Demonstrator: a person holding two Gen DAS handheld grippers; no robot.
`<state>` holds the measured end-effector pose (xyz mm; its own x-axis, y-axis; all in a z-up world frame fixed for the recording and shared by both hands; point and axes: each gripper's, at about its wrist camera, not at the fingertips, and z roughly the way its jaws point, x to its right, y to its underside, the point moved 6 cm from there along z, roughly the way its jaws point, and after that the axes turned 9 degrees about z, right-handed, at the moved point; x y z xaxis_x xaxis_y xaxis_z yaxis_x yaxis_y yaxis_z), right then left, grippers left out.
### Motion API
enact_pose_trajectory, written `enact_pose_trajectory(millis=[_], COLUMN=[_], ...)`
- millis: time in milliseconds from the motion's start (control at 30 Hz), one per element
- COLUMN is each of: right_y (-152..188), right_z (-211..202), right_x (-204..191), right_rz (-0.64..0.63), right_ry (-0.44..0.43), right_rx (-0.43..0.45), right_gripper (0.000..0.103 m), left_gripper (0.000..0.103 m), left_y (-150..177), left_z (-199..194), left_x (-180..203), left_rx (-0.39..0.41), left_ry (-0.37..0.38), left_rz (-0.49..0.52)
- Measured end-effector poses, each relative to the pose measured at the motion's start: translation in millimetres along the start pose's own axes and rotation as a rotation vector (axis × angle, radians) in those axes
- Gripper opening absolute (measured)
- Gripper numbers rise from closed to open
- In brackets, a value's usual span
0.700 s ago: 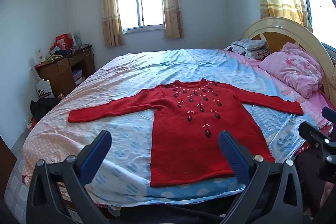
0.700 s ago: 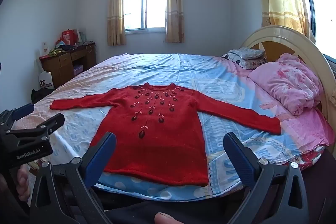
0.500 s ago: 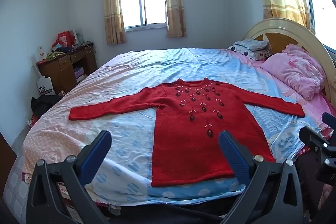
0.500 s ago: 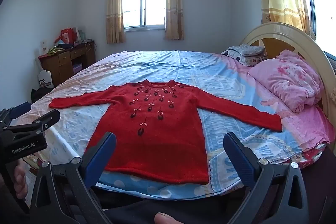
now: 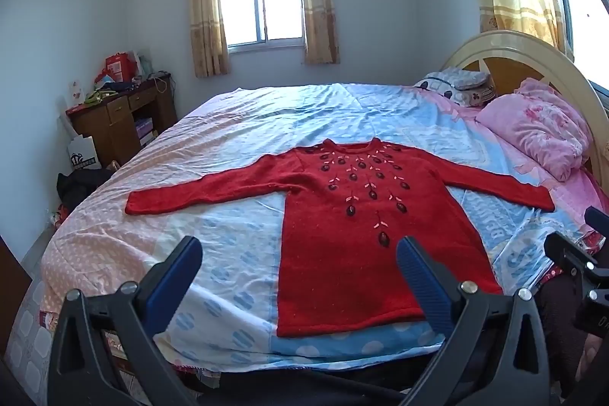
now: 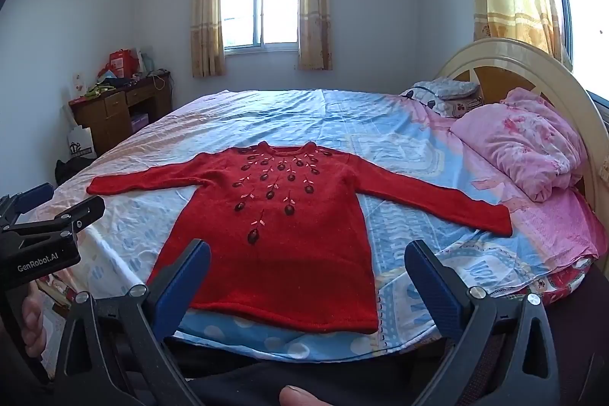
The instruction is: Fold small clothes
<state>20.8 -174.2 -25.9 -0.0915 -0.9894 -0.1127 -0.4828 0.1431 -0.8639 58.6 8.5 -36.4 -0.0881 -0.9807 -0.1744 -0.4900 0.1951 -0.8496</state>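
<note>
Hovering at the bed's near edge, left tool [image 5: 298, 276] and right tool [image 6: 306, 278] both spread wide, gripping nothing, touching nothing. The red knitted sweater with beaded front [image 6: 281, 227] lies flat on the blue-and-pink bedsheet [image 6: 411, 143], sleeves outstretched. Folding looks unstarted; next, likely reaching for a sleeve.

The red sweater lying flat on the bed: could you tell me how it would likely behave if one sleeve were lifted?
The red sweater looks knitted, so it would probably drape limply. Its long sleeve would likely dangle and drag. On the wrinkled bedsheet, it may cling rather than slide.
</note>
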Motion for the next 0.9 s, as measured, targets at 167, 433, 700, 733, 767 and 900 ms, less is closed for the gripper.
enact_pose_trajectory(millis=[167, 433, 700, 733, 767, 900], right_y=[1.5, 2.5, 2.1, 2.3, 2.8, 3.7], right_z=[2.2, 4.8, 4.9, 5.5, 6.0, 7.5], right_x=[-0.3, 1.8, 1.4, 2.0, 2.1, 2.7], right_rz=[0.002, 0.006, 0.007, 0.008, 0.009, 0.011], right_ry=[0.0, 0.0, 0.0, 0.0, -0.001, -0.004], right_rx=[-0.007, -0.012, -0.015, -0.016, -0.017, -0.022], right_gripper=[0.102, 0.102, 0.102, 0.102, 0.102, 0.102], left_gripper=[0.103, 0.103, 0.103, 0.103, 0.103, 0.103], left_y=[1.8, 2.3, 1.7, 1.9, 1.8, 2.3], left_z=[2.2, 2.9, 3.0, 3.0, 3.0, 2.9], left_x=[-0.4, -2.8, -2.6, -2.7, -2.6, -2.8], left_rx=[-0.01, -0.012, -0.012, -0.013, -0.013, -0.013], left_ry=[0.001, 0.0, 0.001, 0.0, 0.0, 0.001], left_rz=[-0.005, -0.009, -0.008, -0.008, -0.007, -0.008])
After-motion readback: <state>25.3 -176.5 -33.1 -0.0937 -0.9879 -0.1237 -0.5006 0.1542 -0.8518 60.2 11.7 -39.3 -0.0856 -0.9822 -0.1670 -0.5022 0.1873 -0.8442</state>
